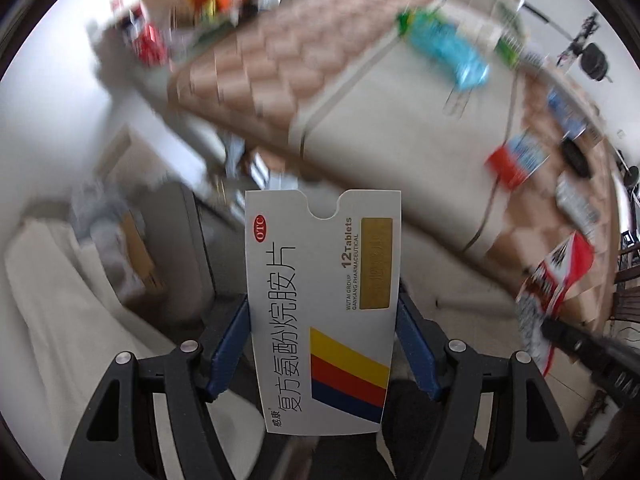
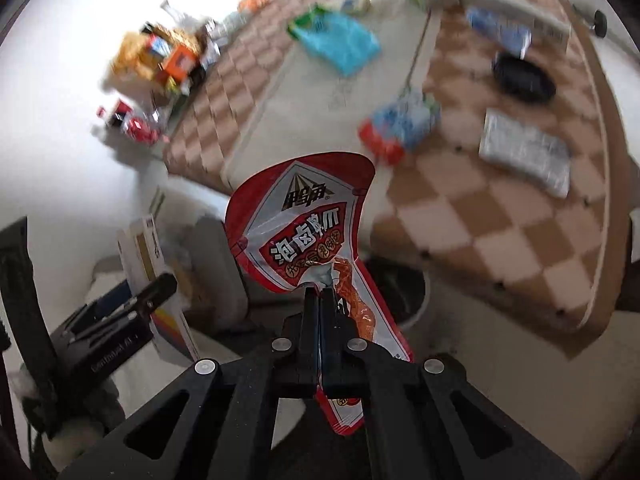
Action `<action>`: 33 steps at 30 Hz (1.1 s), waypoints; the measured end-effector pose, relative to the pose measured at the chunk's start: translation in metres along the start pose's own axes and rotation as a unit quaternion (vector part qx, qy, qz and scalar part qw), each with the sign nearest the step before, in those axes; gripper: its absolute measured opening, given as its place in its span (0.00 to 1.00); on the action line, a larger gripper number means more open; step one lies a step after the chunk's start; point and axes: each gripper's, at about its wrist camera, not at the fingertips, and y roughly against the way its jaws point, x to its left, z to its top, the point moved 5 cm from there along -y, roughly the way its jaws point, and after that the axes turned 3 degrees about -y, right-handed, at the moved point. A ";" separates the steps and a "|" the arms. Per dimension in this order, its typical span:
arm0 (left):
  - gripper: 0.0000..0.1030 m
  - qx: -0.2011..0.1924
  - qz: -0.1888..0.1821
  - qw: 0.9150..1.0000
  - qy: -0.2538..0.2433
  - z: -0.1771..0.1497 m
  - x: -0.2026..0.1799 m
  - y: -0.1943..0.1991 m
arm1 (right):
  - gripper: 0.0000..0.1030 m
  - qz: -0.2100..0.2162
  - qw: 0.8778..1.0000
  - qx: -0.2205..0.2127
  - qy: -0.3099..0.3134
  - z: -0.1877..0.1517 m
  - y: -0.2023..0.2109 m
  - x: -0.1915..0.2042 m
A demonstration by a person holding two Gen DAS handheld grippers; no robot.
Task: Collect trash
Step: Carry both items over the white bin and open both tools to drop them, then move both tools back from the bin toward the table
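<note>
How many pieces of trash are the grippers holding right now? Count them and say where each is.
2. A white medicine box is clamped in the left gripper; a red snack wrapper is pinched in the shut right gripper.

Two fisheye wrist cameras look steeply down along their own fingers from above a table edge. The left view faces a white tablet box (image 1: 322, 304) held close to the lens; the right view faces a red snack wrapper (image 2: 304, 232) equally near. Both share the blurred brown-and-cream checkered tablecloth (image 1: 280, 72), a turquoise plastic bag (image 2: 340, 42) and each other's load at the frame edge.
</note>
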 end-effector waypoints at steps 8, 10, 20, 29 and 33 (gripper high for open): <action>0.67 0.135 -0.084 0.984 0.077 -0.036 0.007 -0.204 | 0.00 -0.010 0.995 0.103 -0.002 -0.047 -0.161 -0.057; 0.67 0.164 -0.114 0.975 0.093 -0.040 0.003 -0.254 | 0.00 -0.008 0.992 0.123 -0.019 -0.056 -0.207 -0.081; 0.67 0.247 -0.211 0.942 0.083 -0.049 -0.038 -0.418 | 0.01 0.004 0.980 0.156 -0.121 -0.061 -0.386 -0.180; 0.99 0.226 -0.142 0.962 0.057 -0.057 -0.042 -0.420 | 0.32 -0.038 0.974 0.178 -0.131 -0.050 -0.448 -0.210; 0.99 0.168 -0.063 0.983 0.040 -0.056 -0.034 -0.382 | 0.73 -0.109 0.976 0.161 -0.094 -0.048 -0.429 -0.204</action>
